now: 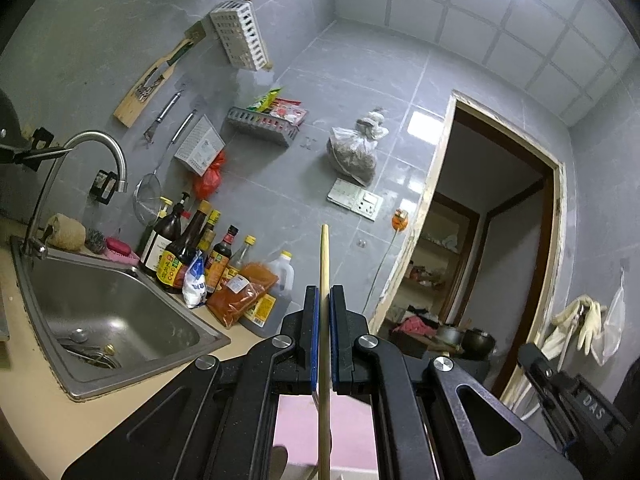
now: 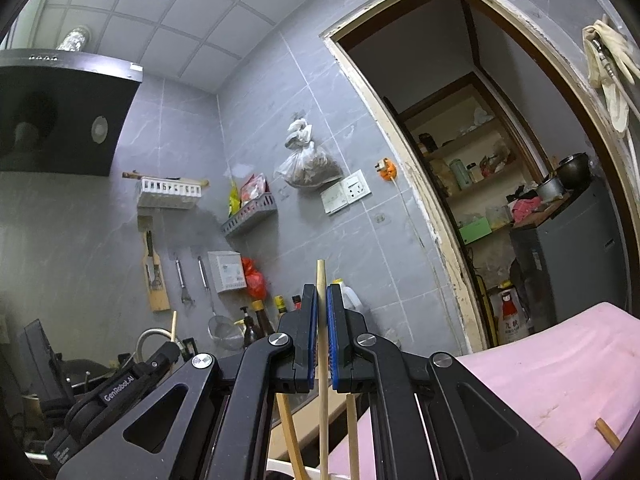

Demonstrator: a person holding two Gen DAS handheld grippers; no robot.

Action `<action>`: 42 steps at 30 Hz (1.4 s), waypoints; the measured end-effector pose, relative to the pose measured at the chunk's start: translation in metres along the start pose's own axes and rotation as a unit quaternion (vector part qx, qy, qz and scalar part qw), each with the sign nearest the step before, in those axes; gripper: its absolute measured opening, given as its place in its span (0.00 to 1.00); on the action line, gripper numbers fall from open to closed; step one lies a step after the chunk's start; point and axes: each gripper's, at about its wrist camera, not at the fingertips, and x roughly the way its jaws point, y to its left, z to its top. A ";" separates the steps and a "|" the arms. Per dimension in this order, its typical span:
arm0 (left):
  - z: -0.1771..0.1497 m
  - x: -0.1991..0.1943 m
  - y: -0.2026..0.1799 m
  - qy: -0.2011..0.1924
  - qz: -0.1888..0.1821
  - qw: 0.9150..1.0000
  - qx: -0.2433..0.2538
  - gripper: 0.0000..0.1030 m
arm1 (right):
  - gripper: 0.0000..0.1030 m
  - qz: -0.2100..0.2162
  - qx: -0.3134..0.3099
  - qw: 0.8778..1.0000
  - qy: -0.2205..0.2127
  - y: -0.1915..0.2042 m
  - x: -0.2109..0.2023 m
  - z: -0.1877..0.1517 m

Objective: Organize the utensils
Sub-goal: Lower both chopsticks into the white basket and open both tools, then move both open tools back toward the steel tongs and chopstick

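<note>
Chopsticks in both grippers: left gripper has its jaws clamped on one chopstick at lower centre, right gripper pinches another chopstick the same way. Probably headed for the white wall holder upper left. Keep both sticks upright, don't let them swivel, and lower them in tip-first, slowly.

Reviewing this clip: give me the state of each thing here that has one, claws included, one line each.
Left claw: shut on a thin wooden chopstick, held upright.
Right claw: shut on a second wooden chopstick, also upright.
Stainless steel sink: no standing water visible.
Curved metal faucet: off, no water running.
Wooden-framed doorway: open to the next room.
Black range hood: cannot tell whether it is running.
</note>
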 end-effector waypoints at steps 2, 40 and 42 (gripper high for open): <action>-0.003 -0.001 -0.003 0.015 -0.003 1.000 0.015 0.02 | 0.03 0.002 -0.001 1.000 0.004 0.001 0.000 -0.001; -0.027 -0.047 -0.092 0.152 -0.041 0.977 0.142 0.84 | 1.00 -0.122 -0.110 0.981 0.101 -0.019 -0.087 0.040; -0.034 -0.050 -0.103 0.158 -0.047 0.974 0.153 0.86 | 1.00 -0.133 -0.119 0.979 0.100 -0.024 -0.102 0.047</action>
